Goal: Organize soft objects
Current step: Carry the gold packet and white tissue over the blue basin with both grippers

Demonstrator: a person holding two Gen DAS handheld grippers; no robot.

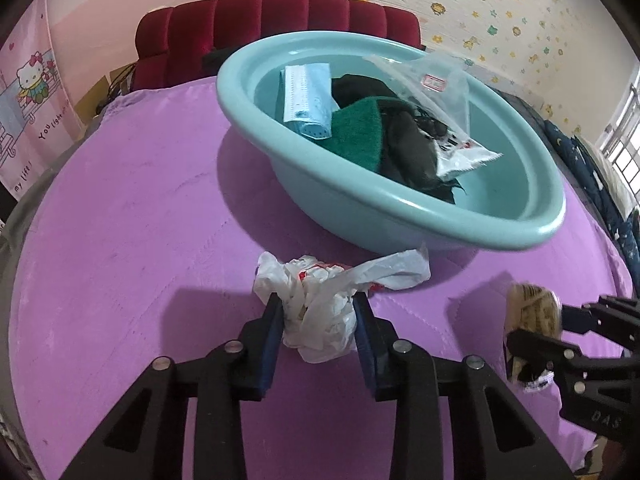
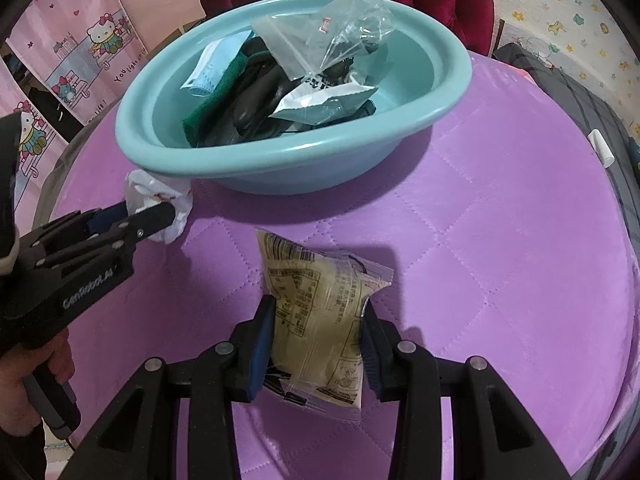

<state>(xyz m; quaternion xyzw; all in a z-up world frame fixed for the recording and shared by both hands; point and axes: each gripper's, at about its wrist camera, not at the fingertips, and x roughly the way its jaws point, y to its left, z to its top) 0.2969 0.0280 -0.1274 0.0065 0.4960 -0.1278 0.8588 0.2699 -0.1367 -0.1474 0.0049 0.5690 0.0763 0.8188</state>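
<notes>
The left gripper (image 1: pixel 318 312) is clamped on a crumpled white plastic bag (image 1: pixel 320 304), one blue pad pressing each flank, the wad bulging out between and past the tips. A loose tail of the bag trails off toward 2 o'clock, ending close under the basin's near wall. From these fingers the teal basin (image 1: pixel 420 208) lies at about 1 o'clock, near, its rim tilted across the left wrist view.

The right gripper (image 2: pixel 318 324) pinches a pale sealed packet (image 2: pixel 316 312) printed with text. The packet's long axis runs along the fingers, roughly 12 to 6, with its top corner leaning toward 11 o'clock and its bottom seam hanging back past the pads. Whether either load is clear of the purple quilt (image 2: pixel 500 240) I cannot tell; shadows fall close beneath both.

From the right fingers the basin sits dead ahead at 12 o'clock, a touch to 11, so this hand seems to have the straighter line in. The left gripper stands at the right one's 10 o'clock, just beside the basin's near-left rim, so it looks the closer of the two.

Inside the basin already lie a blue face mask (image 1: pixel 308 100), a green scouring pad (image 1: pixel 356 136), dark cloth (image 1: pixel 408 148) and clear bags (image 2: pixel 344 28). Both loads, I judge, need lifting over the rim and letting go.
</notes>
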